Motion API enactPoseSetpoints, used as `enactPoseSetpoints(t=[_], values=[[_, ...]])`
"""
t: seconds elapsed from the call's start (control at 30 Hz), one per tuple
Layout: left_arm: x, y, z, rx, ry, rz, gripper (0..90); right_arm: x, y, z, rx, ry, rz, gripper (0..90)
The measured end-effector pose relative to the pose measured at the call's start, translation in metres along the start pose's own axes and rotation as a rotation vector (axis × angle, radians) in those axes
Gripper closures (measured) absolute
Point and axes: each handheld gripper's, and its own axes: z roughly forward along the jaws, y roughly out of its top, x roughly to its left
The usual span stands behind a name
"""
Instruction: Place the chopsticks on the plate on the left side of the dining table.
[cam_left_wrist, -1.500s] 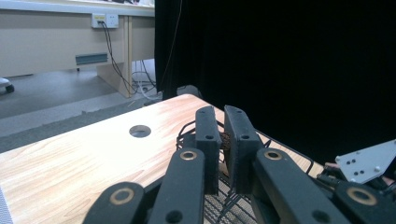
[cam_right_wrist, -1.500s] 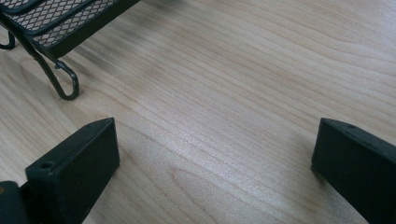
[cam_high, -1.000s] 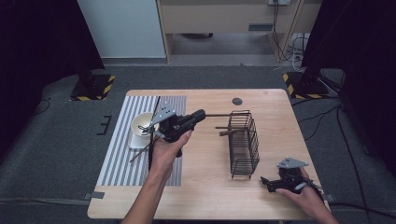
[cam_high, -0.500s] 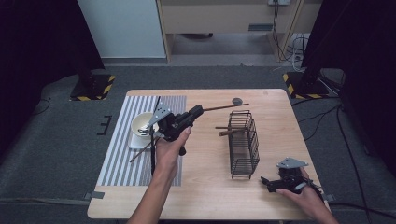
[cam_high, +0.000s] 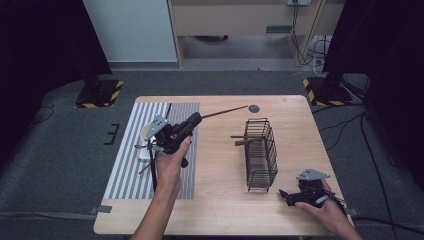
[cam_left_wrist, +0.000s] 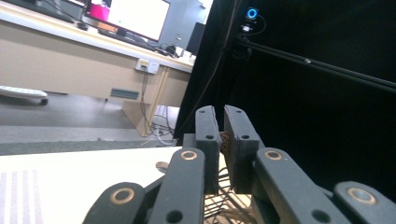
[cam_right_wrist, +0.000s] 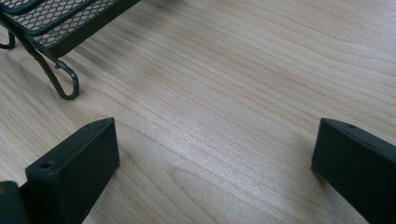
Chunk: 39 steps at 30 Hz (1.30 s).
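Note:
My left gripper (cam_high: 196, 118) hovers over the right edge of the striped mat (cam_high: 125, 175), shut on a thin brown stick (cam_high: 225, 111) that points right and away over the table. In the left gripper view the jaws (cam_left_wrist: 223, 116) stand close together with a brown sliver of the stick (cam_left_wrist: 224, 140) pinched between them. A black wire rack (cam_high: 261, 152) stands right of centre with a brown stick (cam_high: 243, 142) poking from its left side. My right gripper (cam_high: 286, 195) rests on the table near the front right corner, open, its jaws (cam_right_wrist: 215, 154) wide apart over bare wood.
A white bowl (cam_high: 146, 134) and some utensils (cam_high: 145, 166) lie on the mat behind and beside my left hand. A small dark disc (cam_high: 254, 107) sits near the table's far edge. The rack's foot (cam_right_wrist: 65, 84) stands just ahead of my right gripper.
My left hand has shifted a little to the left and toward the near edge, carrying the stick with it. The right gripper has stayed put.

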Motion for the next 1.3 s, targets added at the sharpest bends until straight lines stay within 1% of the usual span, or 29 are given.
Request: enactPoseSetpoints(t=[0.13, 0.27, 0.53, 0.87, 0.97, 1.1, 1.3], values=[[0.007, -0.003, -0.007, 0.001, 0.025, 0.004, 84.4, 0.0, 0.0, 0.0, 0.0, 0.0, 0.0, 0.6], [0.016, -0.006, -0.014, -0.001, 0.052, -0.008, 84.4, 0.0, 0.0, 0.0, 0.0, 0.0, 0.002, 0.6], [0.03, -0.014, -0.028, 0.01, 0.097, -0.002, 84.4, 0.0, 0.0, 0.0, 0.0, 0.0, 0.0, 0.6], [0.046, -0.031, -0.044, 0.023, 0.138, -0.02, 84.4, 0.0, 0.0, 0.0, 0.001, 0.0, 0.001, 0.5], [0.051, -0.036, -0.048, 0.022, 0.147, -0.034, 84.4, -0.001, 0.0, 0.0, 0.002, 0.004, -0.004, 0.3], [0.058, -0.044, -0.053, 0.04, 0.169, -0.04, 84.4, -0.001, 0.001, 0.001, 0.004, 0.006, -0.001, 0.2], [0.065, -0.05, -0.064, 0.051, 0.193, -0.034, 84.4, -0.001, 0.001, 0.001, 0.004, 0.005, -0.001, 0.3]])
